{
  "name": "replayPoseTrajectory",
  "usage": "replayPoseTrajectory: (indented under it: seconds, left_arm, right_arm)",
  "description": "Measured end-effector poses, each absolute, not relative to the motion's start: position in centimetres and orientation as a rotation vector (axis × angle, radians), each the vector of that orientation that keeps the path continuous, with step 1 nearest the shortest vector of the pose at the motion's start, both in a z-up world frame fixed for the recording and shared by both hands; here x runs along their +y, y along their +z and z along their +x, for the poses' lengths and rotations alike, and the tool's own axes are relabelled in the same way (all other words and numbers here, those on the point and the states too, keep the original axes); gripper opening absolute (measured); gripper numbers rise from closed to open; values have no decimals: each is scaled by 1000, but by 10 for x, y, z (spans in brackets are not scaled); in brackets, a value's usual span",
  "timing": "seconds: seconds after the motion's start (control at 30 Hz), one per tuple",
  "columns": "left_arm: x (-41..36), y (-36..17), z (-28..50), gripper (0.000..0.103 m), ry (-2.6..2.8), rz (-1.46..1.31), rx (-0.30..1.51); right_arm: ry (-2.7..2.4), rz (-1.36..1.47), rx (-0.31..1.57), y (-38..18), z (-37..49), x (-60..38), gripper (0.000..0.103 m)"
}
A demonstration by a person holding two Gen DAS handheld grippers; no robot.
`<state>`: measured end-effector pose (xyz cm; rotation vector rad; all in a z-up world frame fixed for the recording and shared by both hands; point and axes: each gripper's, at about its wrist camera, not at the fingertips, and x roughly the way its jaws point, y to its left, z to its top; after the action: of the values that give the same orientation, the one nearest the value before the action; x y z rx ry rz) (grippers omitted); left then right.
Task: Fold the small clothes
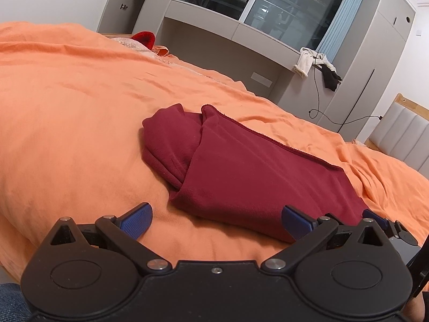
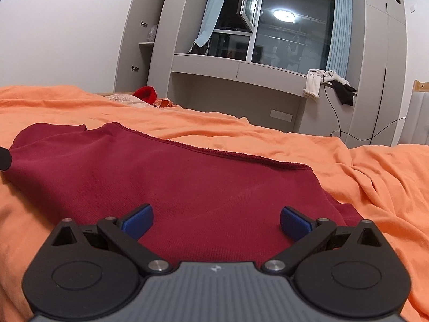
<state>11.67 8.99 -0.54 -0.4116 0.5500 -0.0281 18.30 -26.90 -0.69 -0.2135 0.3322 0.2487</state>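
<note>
One dark red garment (image 1: 249,171) lies folded on the orange bedsheet (image 1: 80,107), and no brand, label or readable writing shows on it or on the tools; only a small pale emblem sits on the grey body of the right gripper, too small to read.

From the left, the left gripper (image 1: 217,217) has its two blue fingertips spread wide and pinches nothing. Its left pad is over the bare sheet and its right pad is at the near edge of the garment. This view shows the whole garment, with a folded part tucked at its left end, and also the blue tips of the other tool at the right edge.

The right gripper (image 2: 217,220) also has its two blue tips spread apart, both low over the red cloth (image 2: 174,177), and holds nothing; whether they touch the cloth cannot be told. This view hides the garment's left end.

Farther back, both views show one window (image 2: 292,26), two pale blue curtains and two heaps of clothing, white and black, on the grey ledge (image 2: 329,80).
</note>
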Motion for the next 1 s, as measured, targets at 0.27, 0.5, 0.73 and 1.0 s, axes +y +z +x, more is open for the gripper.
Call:
replayPoseTrajectory:
  seconds: [0.27, 0.5, 0.73, 1.0]
  left_arm:
    - [89, -6, 117, 102, -25, -404, 551]
    - [89, -6, 116, 102, -29, -410, 552]
    - [98, -13, 121, 102, -191, -581, 547]
    - [93, -21, 155, 102, -158, -688, 632]
  right_arm:
    - [237, -221, 318, -8, 180, -269, 103]
    - [237, -221, 317, -8, 180, -270, 103]
    - [237, -219, 323, -8, 179, -271, 103]
    - [242, -210, 329, -7, 179, -273, 103]
